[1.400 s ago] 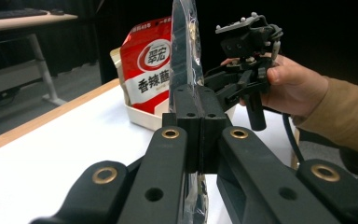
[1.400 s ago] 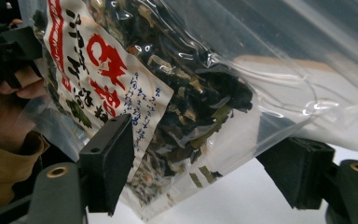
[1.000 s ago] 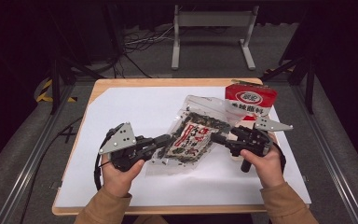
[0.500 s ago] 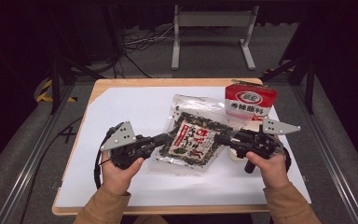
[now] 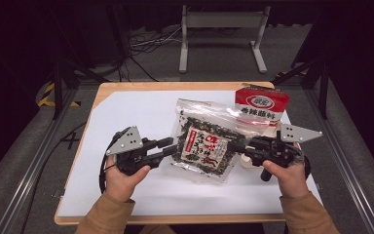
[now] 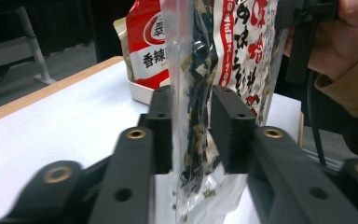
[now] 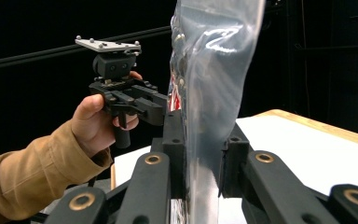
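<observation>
A clear bag of dark dried seaweed with a red and white label is held up off the white table sheet, its face tilted toward the high camera. My left gripper is shut on the bag's left edge, and my right gripper is shut on its right edge. In the left gripper view the bag stands edge-on between the two pads of that gripper. The right gripper view shows the clear film pinched in the right gripper, with the left gripper gripping the far side.
A red and white snack bag sits in a pale tray at the back right of the table, just behind the held bag; it is also in the left gripper view. A wooden table edge borders the sheet. A metal stand is beyond.
The seaweed bag has been raised from lying crumpled on the sheet and turned label-up between both grippers. The right gripper has shifted slightly to the right.
</observation>
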Motion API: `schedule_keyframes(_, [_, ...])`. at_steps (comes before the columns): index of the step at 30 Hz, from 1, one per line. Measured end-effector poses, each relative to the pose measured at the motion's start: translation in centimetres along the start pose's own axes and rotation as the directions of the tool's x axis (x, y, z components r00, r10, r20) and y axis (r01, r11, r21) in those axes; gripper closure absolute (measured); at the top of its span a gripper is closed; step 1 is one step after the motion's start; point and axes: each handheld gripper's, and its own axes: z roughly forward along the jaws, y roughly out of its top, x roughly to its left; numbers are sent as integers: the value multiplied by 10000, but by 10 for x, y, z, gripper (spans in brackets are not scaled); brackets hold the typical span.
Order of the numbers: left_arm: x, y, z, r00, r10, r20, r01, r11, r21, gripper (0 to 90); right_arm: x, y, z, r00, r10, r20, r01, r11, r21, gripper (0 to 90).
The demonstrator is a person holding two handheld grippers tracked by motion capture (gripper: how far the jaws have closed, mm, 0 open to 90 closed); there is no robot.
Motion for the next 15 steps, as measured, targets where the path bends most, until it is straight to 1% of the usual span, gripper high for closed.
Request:
schedule_keyframes(2, [2, 0, -2, 9999, 20, -125, -19, 9999, 106, 613, 0, 3, -3, 9997, -125, 210, 123, 9998, 143, 767])
schedule_keyframes(3, [2, 0, -2, 9999, 20, -125, -19, 9999, 106, 596, -1, 4, -6, 9991, -186, 377, 178, 9996, 227, 768])
schedule_keyframes(4, [4, -1, -4, 9996, 3, -294, 4, 9997, 231, 596, -1, 4, -6, 9991, -186, 377, 178, 9996, 227, 768])
schedule_keyframes(5, [5, -1, -5, 9993, 43, -372, -33, 9996, 276, 581, -2, 7, -9, 9984, -218, 516, 202, 9993, 316, 767])
schedule_keyframes(7, [8, -2, -8, 9986, -15, -538, 36, 9992, 391, 560, -3, 11, -12, 9975, -279, 654, 253, 9989, 400, 768])
schedule_keyframes(10, [11, -5, -11, 9970, -31, -769, 75, 9983, 572, 544, -3, 18, -17, 9945, -500, 915, 450, 9974, 562, 767])
schedule_keyframes(13, [13, -11, -11, 9946, 4, -1039, 90, 9959, 898, 513, -3, 25, -21, 9922, -629, 1076, 556, 9961, 691, 767])
schedule_keyframes(15, [14, -14, -10, 9939, 17, -1100, 106, 9938, 1106, 504, -3, 29, -23, 9902, -749, 1176, 659, 9948, 781, 767])
